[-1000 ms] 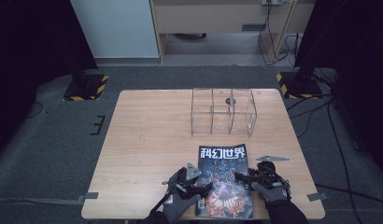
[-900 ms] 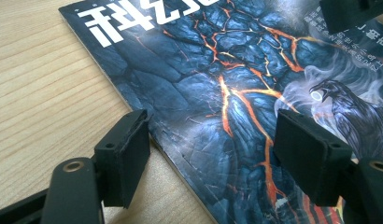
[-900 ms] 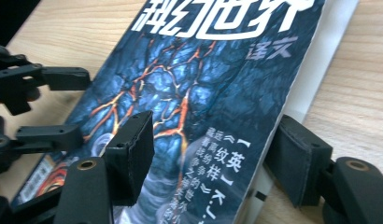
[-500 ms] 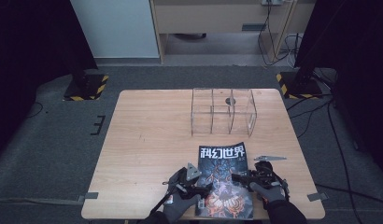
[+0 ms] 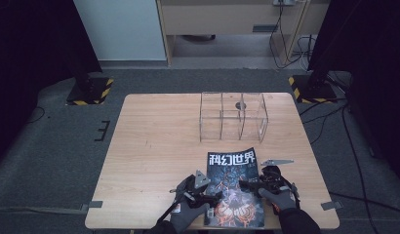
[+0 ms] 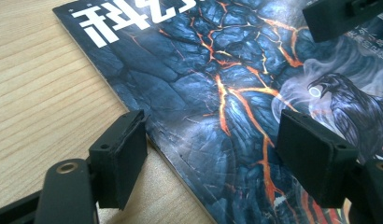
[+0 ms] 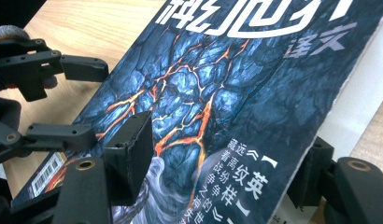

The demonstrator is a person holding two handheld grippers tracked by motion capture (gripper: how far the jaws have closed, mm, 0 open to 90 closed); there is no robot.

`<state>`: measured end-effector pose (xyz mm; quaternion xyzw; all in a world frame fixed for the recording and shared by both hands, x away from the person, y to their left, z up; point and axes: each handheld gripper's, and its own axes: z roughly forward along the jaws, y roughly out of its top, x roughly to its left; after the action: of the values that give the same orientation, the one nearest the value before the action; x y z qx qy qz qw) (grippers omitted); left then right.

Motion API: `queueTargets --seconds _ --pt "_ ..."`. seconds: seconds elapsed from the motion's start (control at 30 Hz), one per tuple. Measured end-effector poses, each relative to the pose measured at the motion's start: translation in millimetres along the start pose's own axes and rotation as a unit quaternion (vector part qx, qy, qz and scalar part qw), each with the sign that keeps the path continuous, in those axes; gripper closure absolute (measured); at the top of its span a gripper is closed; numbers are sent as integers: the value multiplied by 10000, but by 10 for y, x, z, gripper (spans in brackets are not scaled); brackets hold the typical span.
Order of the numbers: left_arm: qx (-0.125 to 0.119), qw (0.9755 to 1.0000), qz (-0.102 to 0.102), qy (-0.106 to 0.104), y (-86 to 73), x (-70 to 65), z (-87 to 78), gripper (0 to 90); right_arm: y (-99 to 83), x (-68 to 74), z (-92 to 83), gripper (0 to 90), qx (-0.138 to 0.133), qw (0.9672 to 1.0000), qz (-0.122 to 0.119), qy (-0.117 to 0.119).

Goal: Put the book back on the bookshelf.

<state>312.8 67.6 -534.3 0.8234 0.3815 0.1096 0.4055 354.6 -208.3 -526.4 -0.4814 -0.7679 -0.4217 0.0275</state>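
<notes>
Little has moved since the earlier frames: both hands remain at the near edge of the desk (image 5: 154,146), the right one nudged only slightly.

High view: the magazine (image 5: 233,187) is seen lying flat at the near right of the desk, its long axis running near to far, title end far. The left claw (image 5: 213,199) is laid at its near-left edge, the right claw (image 5: 247,185) at its right side; both are equally close. A clear acrylic organiser (image 5: 233,117) stands farther back, well apart. A small metal strip (image 5: 276,162) lies just right of the magazine's far corner.

Left gripper view: the left claw (image 6: 227,154) is held wide, jaws straddling the magazine's (image 6: 236,84) spine edge, one jaw over bare desk (image 6: 35,93), the other over the cover. Neither pad is seen pressing; nothing is held. The right claw's jaw tip (image 6: 343,16) is visible farther off.

Right gripper view: the right claw (image 7: 222,163) is held fairly wide, one jaw above the cover (image 7: 203,93), the other below the lifted page edge, so the open edge is bracketed. Whether the pads already pinch cannot be told. The left claw (image 7: 73,100) shows beyond, open.

Judged: the coming move turns on the right claw closing on that raised edge.
</notes>
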Motion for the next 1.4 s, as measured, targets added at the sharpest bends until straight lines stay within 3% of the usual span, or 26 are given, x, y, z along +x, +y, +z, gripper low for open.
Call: queueTargets --seconds 0.2,0.4,0.7,0.8,0.9,1.07,1.23,1.4 --pt "-4 10000 -16 -12 -1 5 -1 236 58 -16 39 345 -9 10000 47 -36" --pt "-2 10000 -10 -18 -1 7 -1 236 51 20 1 441 -13 10000 -8 52" --pt "-4 10000 -11 -34 0 8 0 230 58 35 48 363 23 9999 -92 91" --pt "-3 10000 -9 -32 0 8 0 230 64 39 52 427 62 9999 -84 -36" --pt "-3 10000 -10 -34 0 8 0 230 72 33 51 555 130 9995 -74 -289" --pt "-27 9999 -65 -108 2 33 -2 228 85 65 47 638 186 9985 -65 -505" --pt "-36 9999 -92 -134 3 45 -3 234 98 70 0 755 102 9992 -35 -389" --pt "-39 9999 -121 -105 3 66 -11 236 112 116 -56 799 -50 9994 -190 -294"
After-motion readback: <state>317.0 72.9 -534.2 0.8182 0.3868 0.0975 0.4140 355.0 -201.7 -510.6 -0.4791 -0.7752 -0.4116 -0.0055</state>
